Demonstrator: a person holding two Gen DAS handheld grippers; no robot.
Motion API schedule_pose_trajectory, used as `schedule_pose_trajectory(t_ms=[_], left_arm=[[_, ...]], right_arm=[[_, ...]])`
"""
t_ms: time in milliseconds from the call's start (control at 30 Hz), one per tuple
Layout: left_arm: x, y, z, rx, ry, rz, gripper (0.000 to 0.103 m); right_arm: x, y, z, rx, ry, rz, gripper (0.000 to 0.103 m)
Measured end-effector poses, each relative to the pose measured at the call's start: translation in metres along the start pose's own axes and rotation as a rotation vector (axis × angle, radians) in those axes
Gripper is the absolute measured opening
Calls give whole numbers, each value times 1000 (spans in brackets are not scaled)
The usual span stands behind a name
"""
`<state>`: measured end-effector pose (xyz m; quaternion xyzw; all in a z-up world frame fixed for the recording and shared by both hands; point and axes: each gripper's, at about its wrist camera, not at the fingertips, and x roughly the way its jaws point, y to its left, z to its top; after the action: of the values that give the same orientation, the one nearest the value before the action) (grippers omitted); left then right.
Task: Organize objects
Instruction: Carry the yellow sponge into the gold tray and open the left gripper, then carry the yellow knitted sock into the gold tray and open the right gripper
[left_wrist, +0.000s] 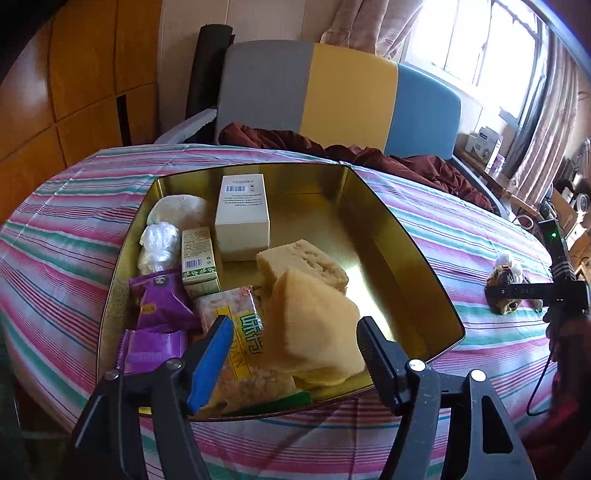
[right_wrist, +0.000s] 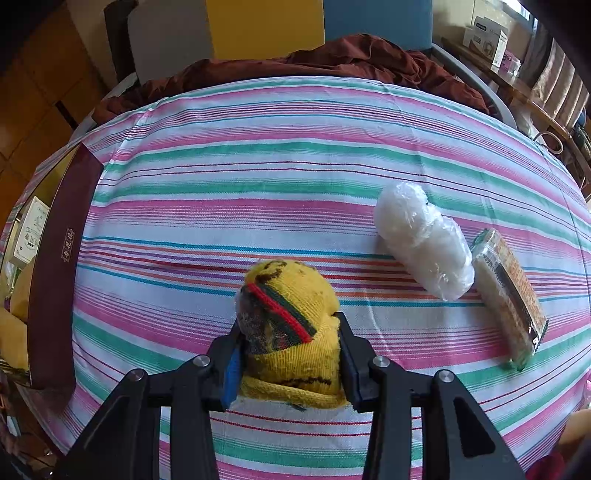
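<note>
1. Striped cloth (right_wrist: 258, 177) covers the table, with a sofa (left_wrist: 343, 85) and a window (left_wrist: 491, 44) behind it.
2. Nearest in the right wrist view, the right gripper (right_wrist: 290, 363) is clamped on a yellow knitted sock (right_wrist: 295, 325) that rests on the cloth.
3. To the right lie a plastic-wrapped white bundle (right_wrist: 424, 240) and a flat snack pack (right_wrist: 509, 291), touching each other.
4. At the left edge, the left gripper (left_wrist: 295, 350) hangs wide open and holds nothing, above the near end of a gold tin (left_wrist: 399, 229).
5. Inside the tin lie yellow sponges (left_wrist: 310, 328), purple packets (left_wrist: 159, 302), a cracker pack (left_wrist: 240, 343) and, farther back, a white box (left_wrist: 242, 218).
</note>
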<state>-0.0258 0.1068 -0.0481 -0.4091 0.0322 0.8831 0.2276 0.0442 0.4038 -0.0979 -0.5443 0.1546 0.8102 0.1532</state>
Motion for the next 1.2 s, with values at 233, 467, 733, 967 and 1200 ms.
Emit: schedule_pose_trajectory(t_ms=[233,467,733,967,1200], left_arm=[[-7,-7,1,24,-22,-19,71],[-21,-8,6,39,-75,47,77],[-29,0,7,33,-94,59,77],[-33,10,4,7,-106,65,77],[-31,24,0,-29,-98,69,77]], right_arm=[[0,2,-1,-7,-5,-14,44],[0,5,-2,-12,-14,-29,44],[-2,12,-1,24,-10,-36,42],[-27,47,8,2,-45,47,41],[-62,124,25,-128,-133,141,41]])
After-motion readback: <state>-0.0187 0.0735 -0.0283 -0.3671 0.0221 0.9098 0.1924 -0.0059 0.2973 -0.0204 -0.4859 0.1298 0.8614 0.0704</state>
